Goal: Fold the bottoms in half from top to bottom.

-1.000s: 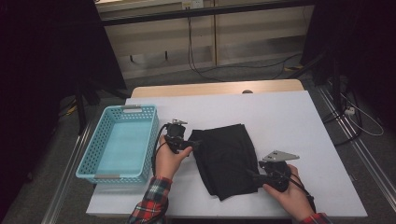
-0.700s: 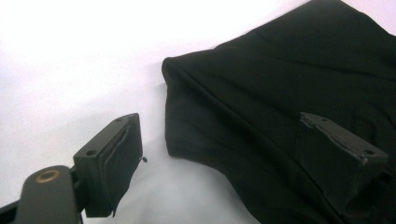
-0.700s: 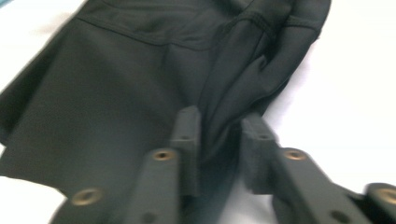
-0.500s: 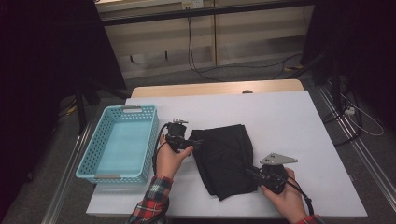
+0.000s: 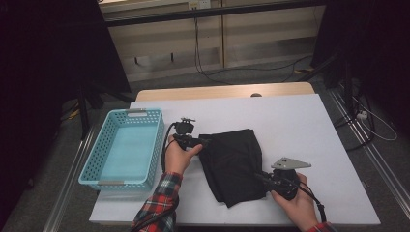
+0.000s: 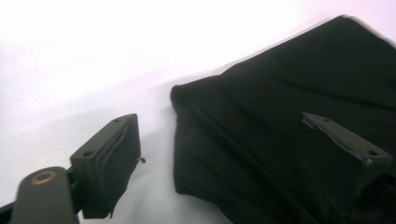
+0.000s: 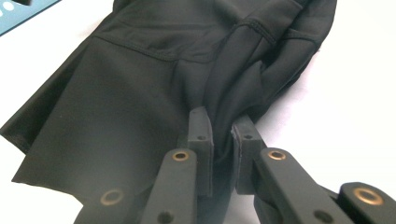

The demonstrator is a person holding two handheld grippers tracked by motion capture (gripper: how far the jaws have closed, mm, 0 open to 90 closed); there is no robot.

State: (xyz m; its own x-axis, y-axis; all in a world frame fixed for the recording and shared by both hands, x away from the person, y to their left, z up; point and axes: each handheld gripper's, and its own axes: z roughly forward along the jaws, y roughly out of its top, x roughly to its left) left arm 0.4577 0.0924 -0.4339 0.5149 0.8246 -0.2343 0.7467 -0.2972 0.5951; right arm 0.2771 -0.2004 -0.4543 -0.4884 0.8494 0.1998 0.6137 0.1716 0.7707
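lying near the worktop's (image 5: pixel 309 121) front edge in the high view, the black garment (image 5: pixel 232 162) runs its long axis front to back, between the left gripper (image 5: pixel 205 142) at its far left corner and the right gripper (image 5: pixel 258 178) at its near right corner, both touching; a blue basket (image 5: pixel 121 150) sits leftward. in the left gripper view, jaws spread, straddling the cloth's corner (image 6: pixel 280 121). in the right gripper view, jaws have just been closing and pinch a fold (image 7: pixel 219 107). no readable writing.

White table (image 5: pixel 300 121); grey floor (image 5: pixel 270 77); dark surroundings.
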